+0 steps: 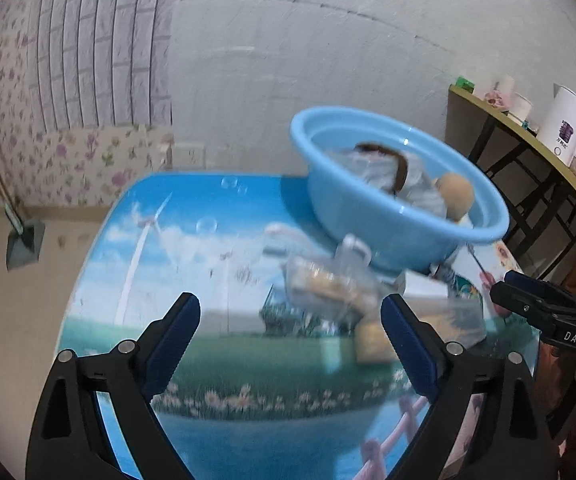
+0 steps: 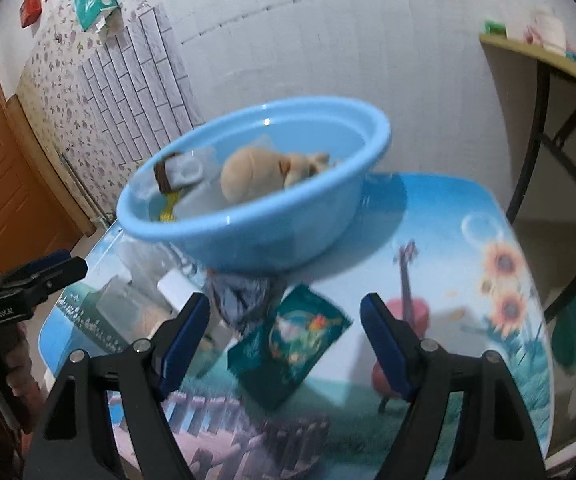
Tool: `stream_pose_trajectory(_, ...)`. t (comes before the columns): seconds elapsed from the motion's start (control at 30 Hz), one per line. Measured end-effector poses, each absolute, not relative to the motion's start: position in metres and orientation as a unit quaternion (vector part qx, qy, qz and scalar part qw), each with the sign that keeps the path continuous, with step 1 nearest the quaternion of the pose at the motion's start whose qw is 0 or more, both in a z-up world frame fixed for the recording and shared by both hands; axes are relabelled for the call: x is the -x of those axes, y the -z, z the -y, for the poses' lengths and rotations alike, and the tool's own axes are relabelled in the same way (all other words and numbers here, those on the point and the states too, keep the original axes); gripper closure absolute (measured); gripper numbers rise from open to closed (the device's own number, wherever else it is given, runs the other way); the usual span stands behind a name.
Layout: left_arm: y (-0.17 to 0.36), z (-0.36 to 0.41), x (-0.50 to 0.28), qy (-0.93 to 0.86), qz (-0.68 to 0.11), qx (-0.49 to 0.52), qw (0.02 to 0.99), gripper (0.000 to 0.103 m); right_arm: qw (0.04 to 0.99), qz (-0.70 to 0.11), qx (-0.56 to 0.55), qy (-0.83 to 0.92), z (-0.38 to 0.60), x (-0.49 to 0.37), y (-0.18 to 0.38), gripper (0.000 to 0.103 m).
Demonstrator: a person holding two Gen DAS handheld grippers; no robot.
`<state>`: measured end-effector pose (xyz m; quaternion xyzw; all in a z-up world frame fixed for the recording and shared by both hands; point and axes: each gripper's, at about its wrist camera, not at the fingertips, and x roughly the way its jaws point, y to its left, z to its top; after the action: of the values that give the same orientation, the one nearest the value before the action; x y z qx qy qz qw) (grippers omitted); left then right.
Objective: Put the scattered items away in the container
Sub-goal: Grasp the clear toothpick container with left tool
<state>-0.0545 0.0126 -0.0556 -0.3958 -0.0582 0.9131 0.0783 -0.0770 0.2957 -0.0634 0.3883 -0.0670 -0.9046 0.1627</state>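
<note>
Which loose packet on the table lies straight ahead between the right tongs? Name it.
The dark green printed packet. It lies flat, centred ahead of the open right tongs; the clear plastic packs sit off to the left, by the blue basin.

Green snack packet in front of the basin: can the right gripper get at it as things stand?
Probably yes. The right gripper is open and empty, the green snack packet lies flat on the table between its fingers, uncovered.

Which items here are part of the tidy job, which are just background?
Job:
- blue basin
- green packet
- blue cloth
- clear bag of snacks

Background:
- white kettle
- side shelf
- dustpan
- brown door
</note>
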Motion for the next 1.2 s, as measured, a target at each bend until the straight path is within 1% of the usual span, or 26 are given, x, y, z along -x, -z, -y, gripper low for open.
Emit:
stream_pose_trajectory(0.3,0.066,-0.019,0.045,-0.904,0.080,0.408,0.103,0.011,0.160,0.052,-0.410,0.896,-0.290,0.071,0.077,0.025)
stream_pose_trajectory(0.37,0.065,-0.028,0.044,-0.903,0.082,0.407,0.111,0.009,0.160,0.051,-0.414,0.895,-0.289,0.071,0.080,0.025)
stream_pose_trajectory(0.53,0.063,-0.048,0.041,-0.903,0.065,0.402,0.140,0.008,0.163,0.036,-0.419,0.893,-0.282,0.071,0.084,0.025)
stream_pose_trajectory(0.67,0.065,-0.060,0.042,-0.900,0.055,0.408,0.146,0.005,0.163,0.033,-0.421,0.892,-0.281,0.070,0.086,0.025)
stream_pose_trajectory(0.8,0.066,-0.072,0.044,-0.895,0.057,0.413,0.156,0.005,0.152,0.034,-0.431,0.889,-0.282,0.073,0.090,0.025)
stream_pose_trajectory(1.03,0.070,-0.099,0.046,-0.890,0.023,0.420,0.176,0.005,0.142,0.034,-0.436,0.888,-0.286,0.074,0.095,0.025)
stream_pose_trajectory(1.2,0.076,-0.109,0.051,-0.884,0.016,0.432,0.177,0.005,0.136,0.032,-0.441,0.887,-0.282,0.078,0.097,0.025)
